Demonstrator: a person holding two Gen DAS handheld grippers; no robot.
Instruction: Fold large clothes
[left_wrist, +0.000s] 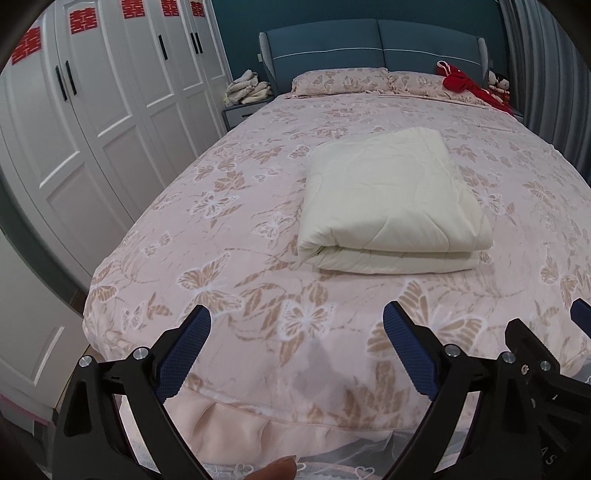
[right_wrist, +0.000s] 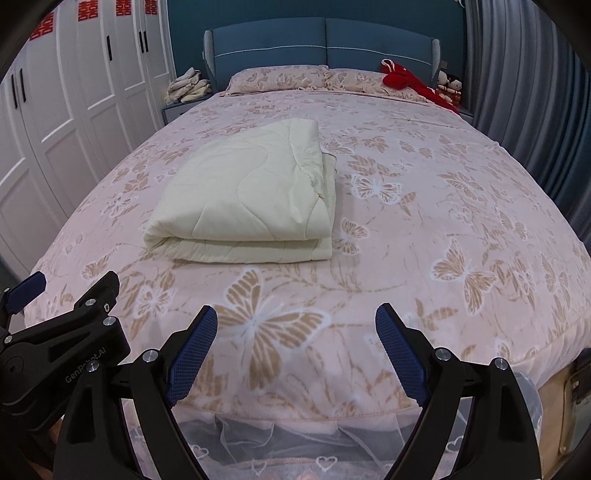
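A cream quilted blanket (left_wrist: 391, 195) lies folded into a thick rectangle on the pink butterfly-print bed (left_wrist: 229, 236). In the right wrist view the same folded blanket (right_wrist: 247, 199) sits left of centre on the bed (right_wrist: 424, 221). My left gripper (left_wrist: 297, 325) hangs over the foot of the bed, jaws wide open, nothing between the blue pads. My right gripper (right_wrist: 295, 323) stands open beside it, also empty. Both are well short of the blanket. Each gripper shows at the edge of the other's view.
White wardrobe doors (left_wrist: 85, 122) line the left side. Two pillows (left_wrist: 343, 79) and a blue headboard (left_wrist: 373, 44) are at the far end, with a red garment (left_wrist: 461, 83) and dolls (left_wrist: 498, 85). A nightstand holds folded cloth (left_wrist: 247, 88). Grey curtains (right_wrist: 524, 85) hang at right.
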